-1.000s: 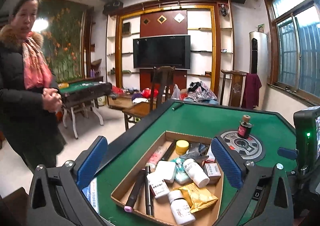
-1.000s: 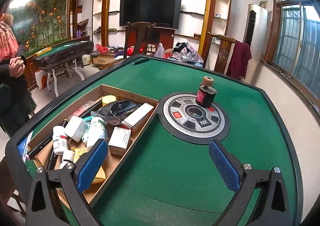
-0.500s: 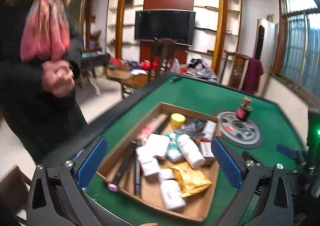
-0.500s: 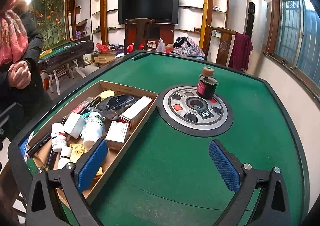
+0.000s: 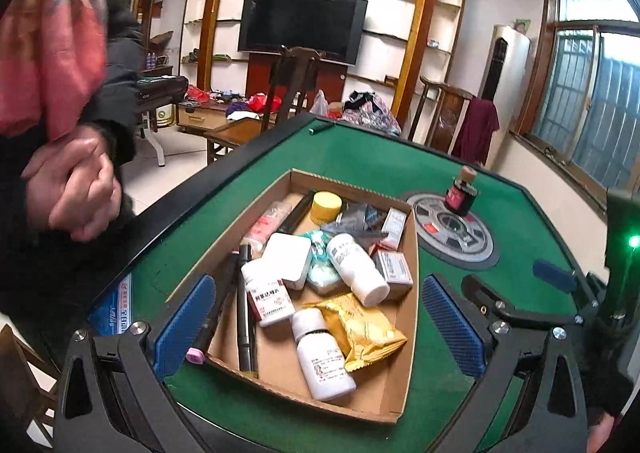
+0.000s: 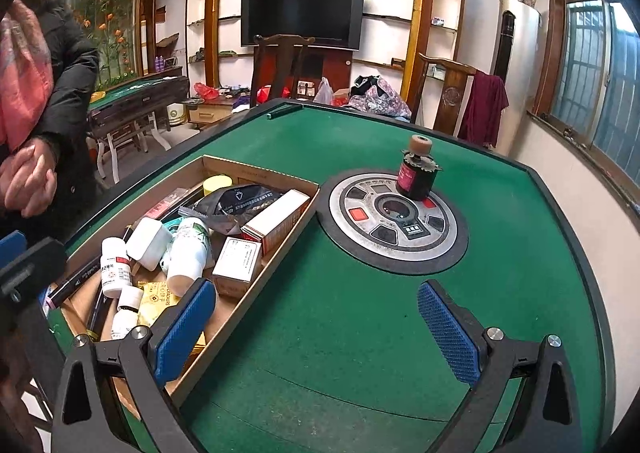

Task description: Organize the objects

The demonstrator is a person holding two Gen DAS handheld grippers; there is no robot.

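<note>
Closer now comes the left gripper (image 5: 316, 329), pushed forward and tipped down since a moment ago so that the shallow brown cardboard tray (image 5: 412, 253) fills the space between its blue pads, while the right gripper (image 6: 316, 329) has barely shifted over the green felt worktop (image 6: 360, 333). Both grippers stand wide and empty. Inside the tray it's a jumble: a white pill bottle with a white cap (image 5: 322, 353) lies nearest, resting against a crinkled yellow foil sachet (image 5: 368, 329), with a second labelled white bottle (image 5: 266, 297) to its left and a larger white bottle (image 5: 356, 269) lying tilted over the sachet's far edge. A dark brown bottle with a tan stopper (image 6: 416, 173) stands apart on the round silver control dial (image 6: 392, 221) in the worktop's middle. My read: the left gripper is picking a first target, most likely that nearest bottle. To do it well, come down straight over its body, pads across the width rather than along it, and clear of the sachet so foil isn't pinched too. Round and lying flat, it may roll, so close gently. A bystander's clasped hands (image 5: 74, 189) hover near the left edge; mind them.
</note>
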